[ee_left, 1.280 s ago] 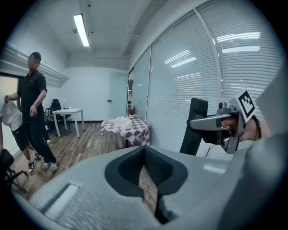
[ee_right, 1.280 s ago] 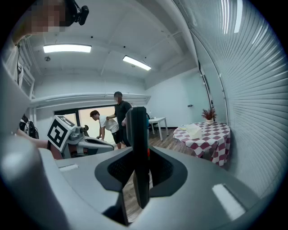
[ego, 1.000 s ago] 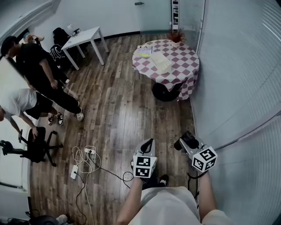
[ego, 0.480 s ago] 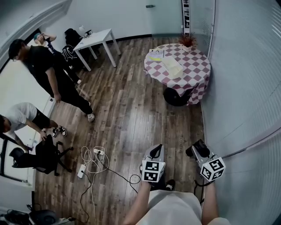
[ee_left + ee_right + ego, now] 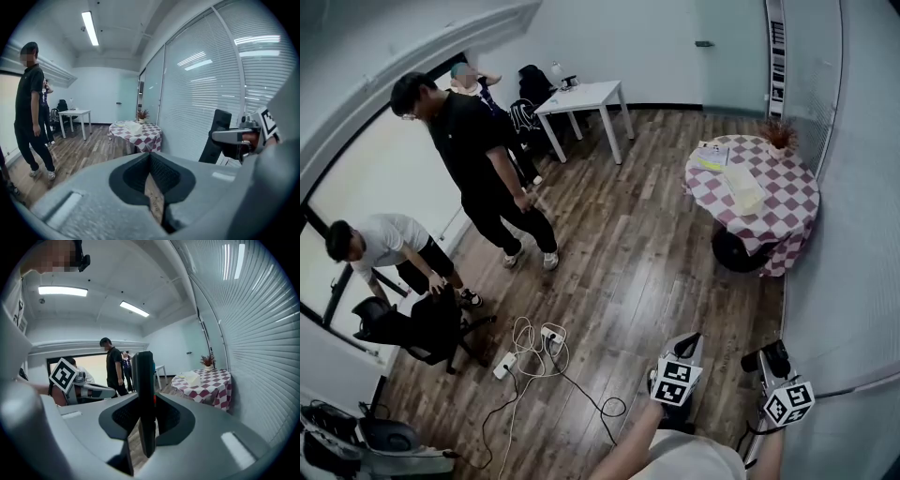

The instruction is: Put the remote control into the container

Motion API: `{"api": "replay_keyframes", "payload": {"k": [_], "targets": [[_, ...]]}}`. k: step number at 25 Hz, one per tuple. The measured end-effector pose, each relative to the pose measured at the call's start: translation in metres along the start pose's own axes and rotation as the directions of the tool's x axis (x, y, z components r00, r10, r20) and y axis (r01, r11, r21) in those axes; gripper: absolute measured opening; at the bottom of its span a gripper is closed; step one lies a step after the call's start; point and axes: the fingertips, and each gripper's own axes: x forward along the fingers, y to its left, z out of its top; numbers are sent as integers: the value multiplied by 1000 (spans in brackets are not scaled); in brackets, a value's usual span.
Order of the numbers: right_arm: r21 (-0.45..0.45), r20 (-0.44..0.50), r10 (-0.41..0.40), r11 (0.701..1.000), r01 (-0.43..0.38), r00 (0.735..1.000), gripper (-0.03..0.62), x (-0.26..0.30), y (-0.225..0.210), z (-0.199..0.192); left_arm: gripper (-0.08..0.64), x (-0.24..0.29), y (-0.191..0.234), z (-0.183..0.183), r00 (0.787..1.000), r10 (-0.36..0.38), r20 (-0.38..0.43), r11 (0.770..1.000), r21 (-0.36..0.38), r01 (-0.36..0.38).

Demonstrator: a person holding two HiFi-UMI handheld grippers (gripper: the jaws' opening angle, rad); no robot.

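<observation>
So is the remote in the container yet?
No, it is out. The remote stands upright, clamped between the jaws of the right tool, well away from the checkered table.

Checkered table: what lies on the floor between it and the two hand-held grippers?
Only bare wooden floor, seen in the head view, separates the checkered table from the left hand-held gripper and right hand-held gripper.

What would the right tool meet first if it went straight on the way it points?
Probably nothing near: the right tool, shut on the remote control, looks over open wooden floor. The checkered table stands right of that line, the person in black left of it. Depth is unclear.
</observation>
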Motion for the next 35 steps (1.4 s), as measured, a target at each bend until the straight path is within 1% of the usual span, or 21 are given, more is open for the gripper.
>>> {"api": "replay_keyframes", "payload": {"k": [3, 6, 10, 12, 14, 16, 19, 23, 28, 35], "targets": [[-4, -5, 0, 1000, 0, 1000, 80, 14, -9, 3, 6, 20, 13, 4, 1000, 8, 4, 1000, -27, -8], [-6, -9, -16, 1000, 16, 1000, 80, 26, -27, 5, 6, 41, 20, 10, 1000, -3, 10, 1000, -31, 3], [-25, -56, 4, 1000, -5, 998, 80, 57, -41, 10, 6, 63, 42, 23, 1000, 0, 15, 999, -40, 1], [-31, -62, 7, 999, -9, 998, 80, 64, -45, 17, 6, 76, 46, 26, 999, -38, -4, 998, -40, 38], [-24, -40, 4, 1000, -5, 999, 80, 69, -48, 27, 6, 87, 51, 26, 997, -76, -28, 996, -48, 75], [-21, -22, -5, 1000, 4, 1000, 80, 77, -56, 37, 6, 98, 67, 30, 997, -67, -31, 996, -64, 65], [-15, -29, -27, 1000, 26, 999, 80, 92, -72, 41, 6, 115, 87, 39, 999, -49, -23, 996, -79, 47], [-3, -33, -51, 999, 51, 998, 80, 114, -82, 47, 6, 136, 108, 49, 998, -62, -27, 995, -80, 59], [-36, -34, -67, 997, 66, 997, 80, 144, -82, 61, 6, 157, 130, 60, 997, -76, -21, 995, -71, 74], [-74, -57, -66, 995, 62, 996, 80, 168, -75, 60, 6, 163, 171, 56, 1000, -26, -7, 991, -135, 25]]}}
